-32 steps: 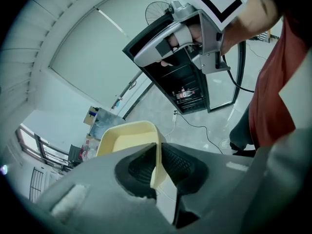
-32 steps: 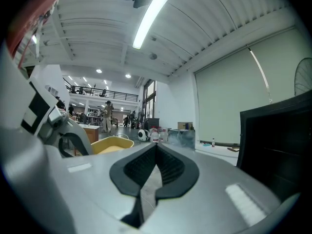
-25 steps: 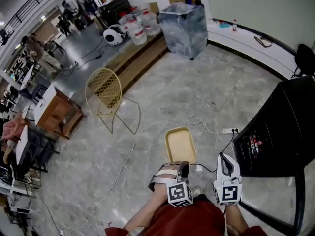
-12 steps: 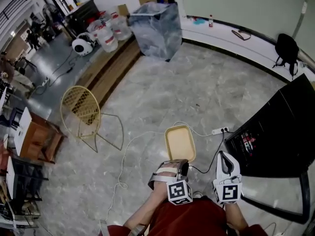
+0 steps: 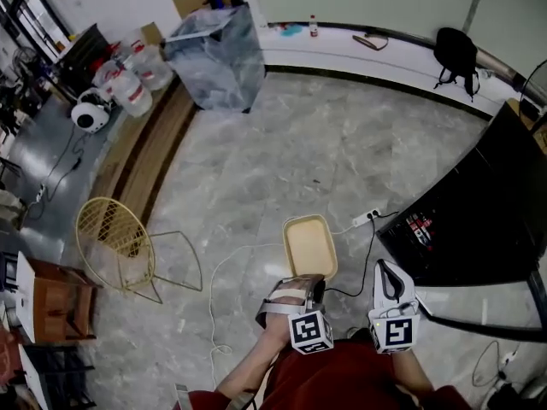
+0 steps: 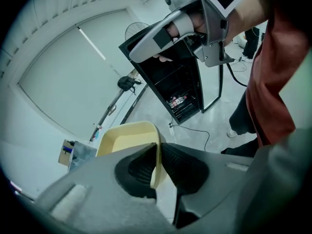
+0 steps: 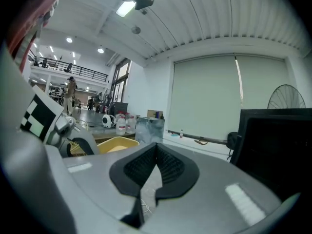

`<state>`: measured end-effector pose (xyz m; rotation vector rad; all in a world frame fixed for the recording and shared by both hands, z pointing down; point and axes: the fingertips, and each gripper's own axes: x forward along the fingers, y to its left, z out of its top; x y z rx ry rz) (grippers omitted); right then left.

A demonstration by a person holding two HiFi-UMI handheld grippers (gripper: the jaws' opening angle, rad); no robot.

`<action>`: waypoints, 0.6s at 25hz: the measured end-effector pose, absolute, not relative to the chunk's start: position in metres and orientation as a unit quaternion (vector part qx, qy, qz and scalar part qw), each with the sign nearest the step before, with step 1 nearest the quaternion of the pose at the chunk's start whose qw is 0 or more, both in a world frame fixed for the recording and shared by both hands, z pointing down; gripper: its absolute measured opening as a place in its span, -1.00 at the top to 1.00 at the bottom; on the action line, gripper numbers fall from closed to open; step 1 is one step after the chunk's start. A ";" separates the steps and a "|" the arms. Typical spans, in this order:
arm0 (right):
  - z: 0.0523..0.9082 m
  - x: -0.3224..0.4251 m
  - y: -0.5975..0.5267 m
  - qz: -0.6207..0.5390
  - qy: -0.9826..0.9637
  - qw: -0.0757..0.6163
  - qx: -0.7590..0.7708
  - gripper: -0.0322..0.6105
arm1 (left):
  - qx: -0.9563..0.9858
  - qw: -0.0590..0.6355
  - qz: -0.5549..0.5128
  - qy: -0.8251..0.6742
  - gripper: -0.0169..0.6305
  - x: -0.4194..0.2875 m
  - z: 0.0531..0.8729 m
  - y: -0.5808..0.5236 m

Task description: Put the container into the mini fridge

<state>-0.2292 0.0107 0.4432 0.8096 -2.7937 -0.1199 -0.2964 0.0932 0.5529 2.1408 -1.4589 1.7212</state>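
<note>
Your left hand-held gripper (image 5: 306,282) is pinching the container (image 5: 309,246) by its near short wall. In the left gripper view the two dark pads sit on either side of that thin wall (image 6: 157,162), one inside the tub and one outside.

The container is a shallow tub in pale yellow, rectangular with rounded corners and a slightly flared rim. Its inside looks plain, with nothing in it. It sticks out ahead of you in the air over the grey marbled floor (image 5: 308,143), long side pointing away from you.

The black fridge (image 5: 461,220) is to the container's right, close by but apart from it. Its door is open and a few small items show on a shelf inside. A white cable (image 5: 231,259) trails across the floor below the tub.

Your right hand-held gripper (image 5: 385,272) is beside the left one, nearer the fridge. Its pads are pressed together at the tips (image 7: 156,152) with nothing between them. The container's yellow rim (image 7: 114,143) shows to their left in that view.
</note>
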 end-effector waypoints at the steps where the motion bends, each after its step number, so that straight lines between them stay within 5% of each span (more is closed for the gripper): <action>1: 0.444 -0.231 0.008 -0.040 -0.951 0.116 0.285 0.90 | 0.693 0.010 0.553 -0.462 0.82 -0.299 0.554 0.089; 15: 0.454 -0.166 -0.018 -0.013 -0.883 0.132 0.449 0.90 | 0.764 -0.076 0.551 -0.326 0.82 -0.263 0.568 0.041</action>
